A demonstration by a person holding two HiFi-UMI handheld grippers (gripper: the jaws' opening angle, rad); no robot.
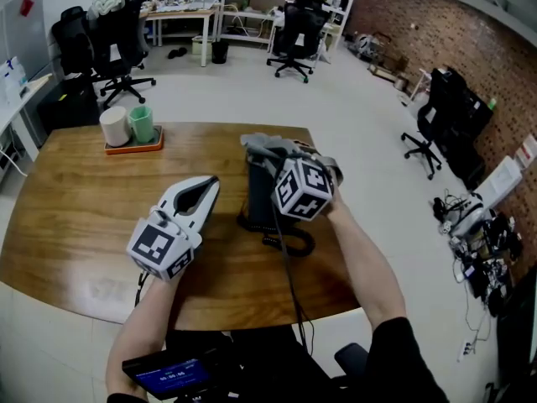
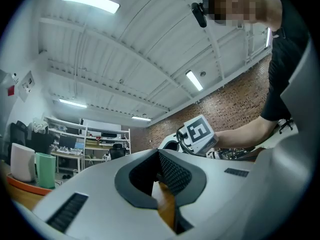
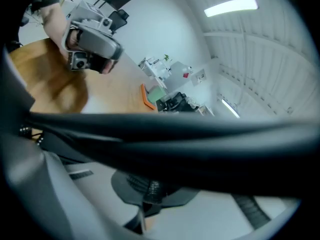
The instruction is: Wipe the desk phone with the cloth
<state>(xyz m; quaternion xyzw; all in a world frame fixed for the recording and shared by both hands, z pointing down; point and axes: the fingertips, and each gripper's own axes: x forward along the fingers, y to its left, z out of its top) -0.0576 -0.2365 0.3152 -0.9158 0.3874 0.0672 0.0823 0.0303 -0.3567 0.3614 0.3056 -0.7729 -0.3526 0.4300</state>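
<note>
A black desk phone stands upright at the middle of the wooden table. A grey cloth lies bunched over the phone's top. My right gripper presses in there from the near side, its marker cube covering the jaw tips; the cloth gathers around them. In the right gripper view the jaws are closed, and a blurred black band of the phone crosses just above them. My left gripper hovers left of the phone, not touching it. Its pads meet with nothing between them.
An orange tray with a white cup and a green cup sits at the table's far left. A black cable runs from the phone area over the near edge. Office chairs and shelves stand beyond the table.
</note>
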